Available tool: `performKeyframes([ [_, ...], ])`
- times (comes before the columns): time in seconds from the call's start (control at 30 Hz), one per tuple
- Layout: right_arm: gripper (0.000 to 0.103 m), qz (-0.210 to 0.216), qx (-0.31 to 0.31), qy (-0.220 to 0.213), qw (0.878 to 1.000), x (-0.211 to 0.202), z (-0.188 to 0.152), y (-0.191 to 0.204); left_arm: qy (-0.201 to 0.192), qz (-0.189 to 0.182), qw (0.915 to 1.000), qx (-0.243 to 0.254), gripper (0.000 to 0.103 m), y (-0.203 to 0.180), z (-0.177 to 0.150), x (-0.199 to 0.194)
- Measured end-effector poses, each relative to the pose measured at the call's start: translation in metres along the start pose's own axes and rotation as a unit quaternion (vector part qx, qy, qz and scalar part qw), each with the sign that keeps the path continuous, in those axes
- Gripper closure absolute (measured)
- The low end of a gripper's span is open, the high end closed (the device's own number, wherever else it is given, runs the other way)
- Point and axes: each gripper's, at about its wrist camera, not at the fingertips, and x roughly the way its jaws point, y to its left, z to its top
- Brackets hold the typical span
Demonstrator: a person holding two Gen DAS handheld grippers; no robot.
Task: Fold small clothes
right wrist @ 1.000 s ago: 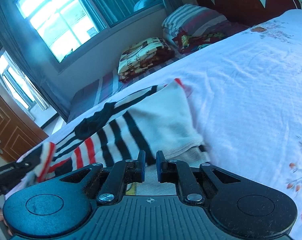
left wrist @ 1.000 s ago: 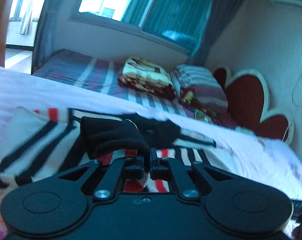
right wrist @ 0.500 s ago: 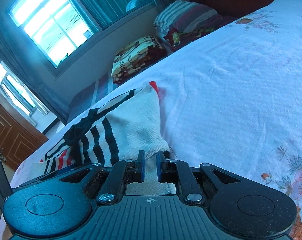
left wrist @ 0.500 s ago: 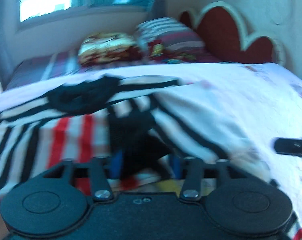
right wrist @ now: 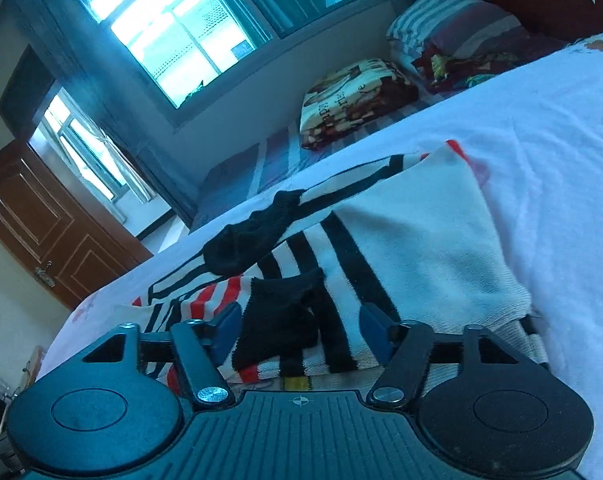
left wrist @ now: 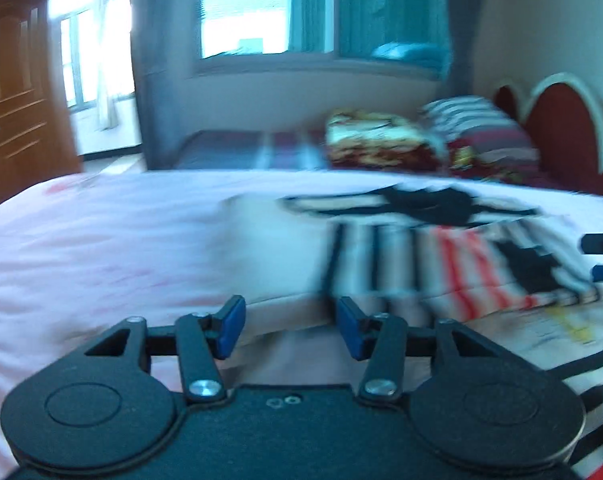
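We see our left gripper [left wrist: 287,330] spread wide over bare pink sheet [left wrist: 101,248], which runs unobstructed to the bed's left edge. To its right the folded striped sweater [left wrist: 441,264] takes up the bed's middle. Our right gripper [right wrist: 299,330], also spread, sits over that sweater [right wrist: 413,240], its black cuff [right wrist: 277,320] bunched between the fingers. Right of the sweater, open white sheet [right wrist: 561,152] reaches toward the pillows [right wrist: 453,28].
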Motion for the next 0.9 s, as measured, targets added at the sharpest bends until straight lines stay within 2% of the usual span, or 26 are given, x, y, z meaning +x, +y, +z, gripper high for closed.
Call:
performKeyframes([
  [0.17,0.049,-0.024,-0.022,0.017,0.999,0.027,-0.002,0.003,0.028,0.014,0.9994,0.013,0.065,0.018,-0.009,0.008],
  [0.3,0.049,-0.040,-0.072,0.018,0.996,0.042,-0.005,0.015,0.024,0.013,0.9996,0.003,0.065,0.030,-0.008,0.021],
  [0.33,0.057,-0.044,-0.084,0.020,0.995,0.045,-0.006,0.017,0.022,0.014,0.9996,0.001,0.065,0.031,-0.006,0.024],
  [0.37,0.082,-0.046,-0.095,0.028,0.994,0.050,-0.006,0.019,0.023,0.008,0.9997,-0.003,0.068,0.033,-0.007,0.026],
  [0.4,0.094,-0.044,-0.104,0.035,0.993,0.053,-0.007,0.021,0.026,0.001,0.9996,-0.005,0.071,0.035,-0.008,0.027],
  [0.43,0.096,-0.045,-0.114,0.030,0.992,0.053,-0.007,0.023,0.031,-0.002,0.9995,-0.002,0.072,0.034,-0.009,0.030],
  [0.57,0.097,-0.052,-0.136,-0.019,0.989,0.032,-0.003,0.030,0.039,-0.007,0.9992,0.005,0.072,0.035,-0.012,0.034],
  [0.63,0.097,-0.056,-0.149,-0.027,0.987,0.028,0.000,0.031,0.042,-0.010,0.9990,0.005,0.072,0.034,-0.013,0.036],
  [0.83,0.097,-0.076,-0.151,0.012,0.986,0.049,-0.006,0.017,0.048,-0.012,0.9987,0.013,0.072,0.032,-0.015,0.038],
  [0.9,0.097,-0.076,-0.146,0.013,0.986,0.050,-0.008,0.013,0.055,-0.018,0.9982,0.019,0.071,0.034,-0.014,0.034],
])
